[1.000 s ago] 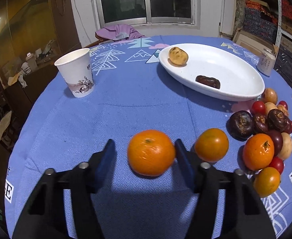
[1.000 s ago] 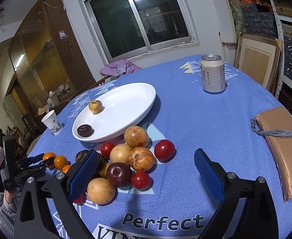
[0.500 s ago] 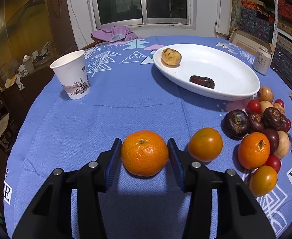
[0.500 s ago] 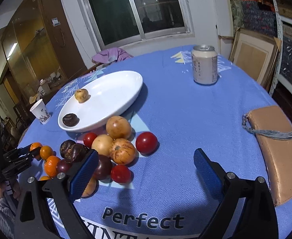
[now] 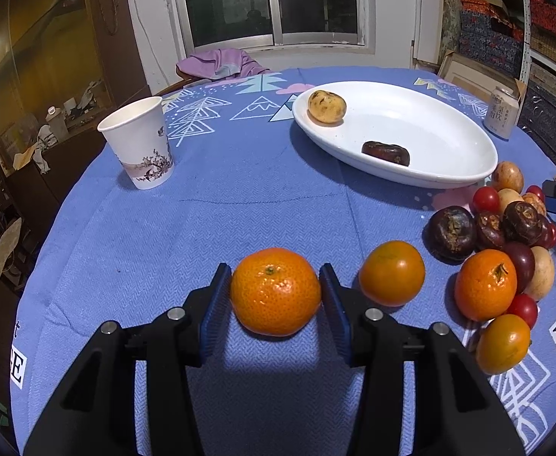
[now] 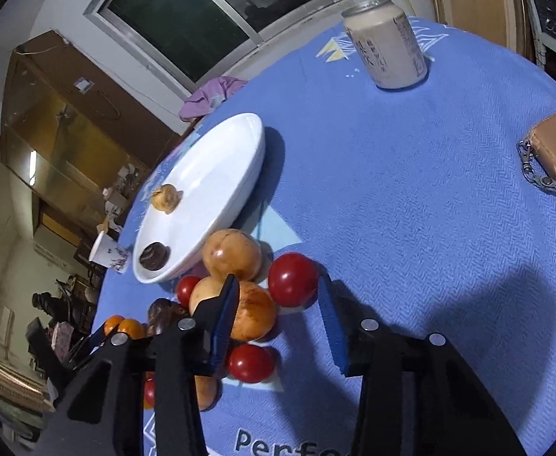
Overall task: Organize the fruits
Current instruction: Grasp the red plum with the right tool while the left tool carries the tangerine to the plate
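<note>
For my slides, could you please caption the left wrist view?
Left gripper clamps a mandarin on the blue tablecloth, white plate beyond.

Mandarin (image 5: 275, 291), bright orange, pebbled skin, stem end up, on the blue-clothed table (image 5: 221, 220), pressed between two blue pads. Second mandarin (image 5: 392, 273) just to its right, resting free. White oval dish (image 5: 441, 129) beyond, holding one speckled yellow fruit (image 5: 326, 106) and one dark brown fruit (image 5: 385, 153). Mixed heap at right: red cherry tomato (image 6: 292, 279), tan round fruit (image 6: 232, 254), dark chestnut-like pieces (image 5: 452, 231), further mandarins (image 5: 485, 285).
</note>
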Tool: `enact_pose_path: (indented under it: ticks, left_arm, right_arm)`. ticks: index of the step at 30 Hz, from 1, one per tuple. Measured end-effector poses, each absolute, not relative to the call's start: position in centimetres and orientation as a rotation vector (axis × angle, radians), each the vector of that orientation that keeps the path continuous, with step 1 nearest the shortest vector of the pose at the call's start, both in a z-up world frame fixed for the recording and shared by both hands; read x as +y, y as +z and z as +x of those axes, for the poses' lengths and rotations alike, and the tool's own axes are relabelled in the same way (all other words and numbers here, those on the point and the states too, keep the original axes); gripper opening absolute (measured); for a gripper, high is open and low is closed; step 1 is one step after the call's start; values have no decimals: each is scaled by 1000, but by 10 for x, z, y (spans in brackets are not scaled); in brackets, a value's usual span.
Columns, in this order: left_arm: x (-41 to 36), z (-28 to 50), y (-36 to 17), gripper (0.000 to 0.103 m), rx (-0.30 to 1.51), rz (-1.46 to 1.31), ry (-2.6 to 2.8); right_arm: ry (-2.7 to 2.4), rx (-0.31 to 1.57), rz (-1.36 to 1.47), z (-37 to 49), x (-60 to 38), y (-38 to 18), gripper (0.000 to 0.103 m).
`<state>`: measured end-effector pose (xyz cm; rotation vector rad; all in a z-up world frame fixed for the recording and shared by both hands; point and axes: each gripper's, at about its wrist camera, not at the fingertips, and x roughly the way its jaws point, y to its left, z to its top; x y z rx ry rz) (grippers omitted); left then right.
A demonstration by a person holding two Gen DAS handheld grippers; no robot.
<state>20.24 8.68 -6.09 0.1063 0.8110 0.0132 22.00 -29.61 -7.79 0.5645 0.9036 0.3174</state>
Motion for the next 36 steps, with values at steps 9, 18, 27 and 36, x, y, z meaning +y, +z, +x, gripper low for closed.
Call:
enact_pose_path:
  ticks: [9, 18, 27, 36]
  left_arm:
    - [91, 203, -62, 47, 819, 94, 10]
    - [89, 197, -58, 46, 787, 52, -60]
    - [67, 208, -12, 46, 704, 62, -52]
    - [17, 303, 6, 46, 712, 29, -77]
  right_arm:
    - [264, 898, 459, 231, -281, -80, 32]
    - [261, 832, 446, 217, -289, -67, 31]
    - [294, 740, 392, 212, -280, -33, 31]
    - [363, 785, 277, 276, -209, -16, 31]
